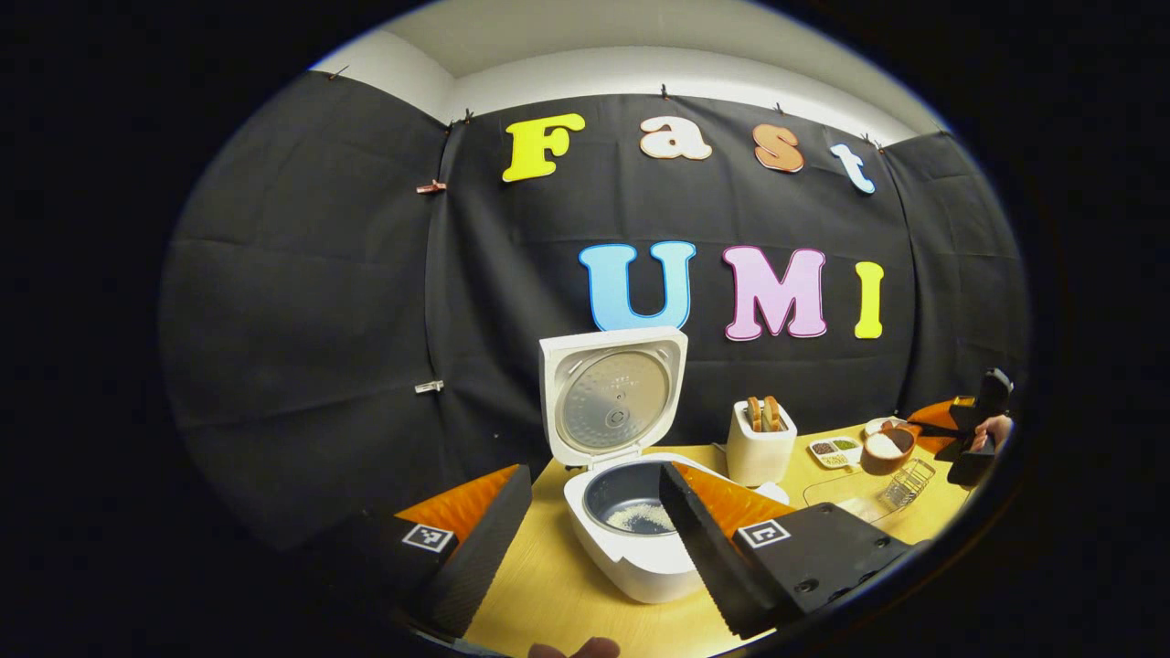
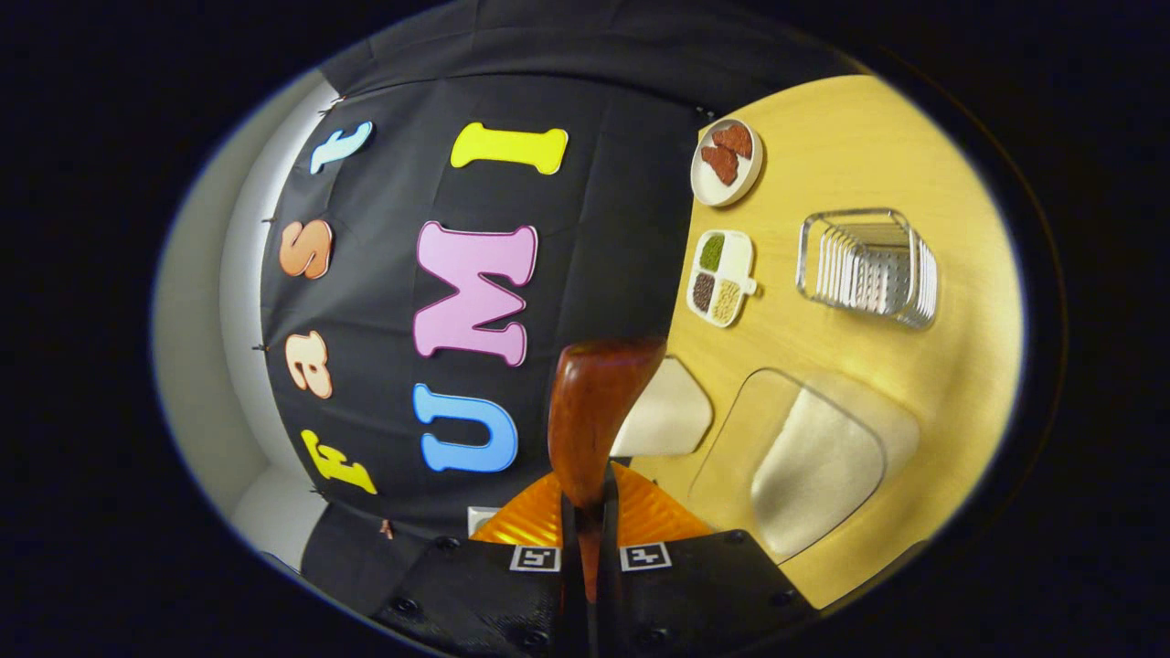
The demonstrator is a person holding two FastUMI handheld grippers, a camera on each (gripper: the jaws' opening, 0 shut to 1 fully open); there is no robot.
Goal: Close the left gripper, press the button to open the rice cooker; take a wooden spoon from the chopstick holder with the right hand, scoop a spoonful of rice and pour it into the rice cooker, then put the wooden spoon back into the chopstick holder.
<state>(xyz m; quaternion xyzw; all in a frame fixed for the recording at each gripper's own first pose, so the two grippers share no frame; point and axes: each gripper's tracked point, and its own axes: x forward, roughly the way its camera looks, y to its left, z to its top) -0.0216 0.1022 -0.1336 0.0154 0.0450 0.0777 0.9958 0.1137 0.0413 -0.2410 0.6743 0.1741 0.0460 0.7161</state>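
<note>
The white rice cooker [image 1: 640, 571] stands open on the wooden table, its lid [image 1: 611, 402] upright and a little rice in the dark inner pot [image 1: 631, 498]. My left gripper [image 1: 594, 471] is open just in front of it, one finger on each side of the pot. A brown bowl of rice [image 1: 887, 448] sits at the far right. Beside that bowl is my right gripper [image 1: 973, 434], held by a hand. In the right gripper view my right gripper [image 2: 585, 516] is shut on the handle of the wooden spoon [image 2: 594, 411], whose bowl points away from the camera.
A white holder [image 1: 760, 443] with wooden pieces stands right of the cooker. A divided dish of beans [image 2: 720, 277], a plate of brown pieces [image 2: 727, 160], a metal wire rack [image 2: 868, 267] and a clear mat [image 2: 804, 466] lie on the table [image 2: 868, 119].
</note>
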